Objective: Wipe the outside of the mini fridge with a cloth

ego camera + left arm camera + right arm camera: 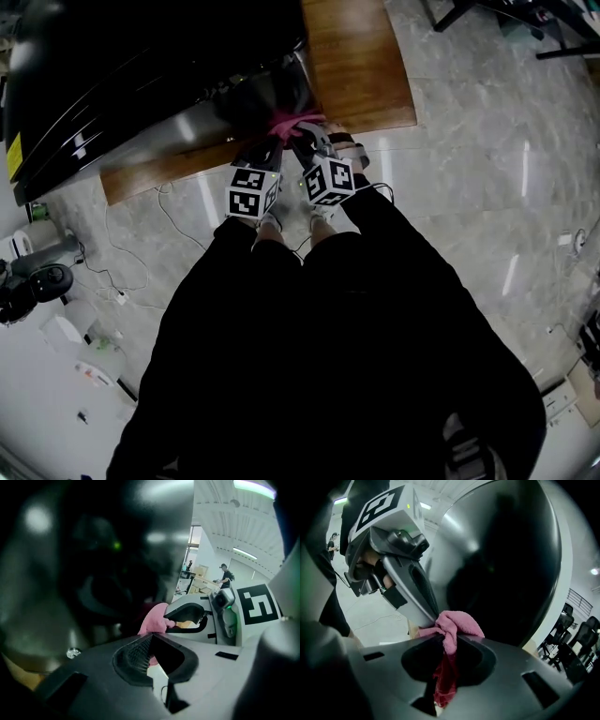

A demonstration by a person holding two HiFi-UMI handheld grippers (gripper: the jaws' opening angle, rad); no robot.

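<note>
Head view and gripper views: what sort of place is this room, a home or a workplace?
Probably a large open workplace, such as a lab or office hall: a polished stone-like floor, long ceiling lights high overhead, office chairs, and a person working at a far table.

Mini fridge [141, 75], cut off by the head view's top and left edges. Straight ahead of the left gripper [151, 638], its surface is a dark blur. The cloth [154, 620] is mostly hidden behind those closed jaws. Between the right gripper [447, 641] jaws, the cloth's tail sinks into shadow. A far-off person [227, 575] is too small to make out.
</note>
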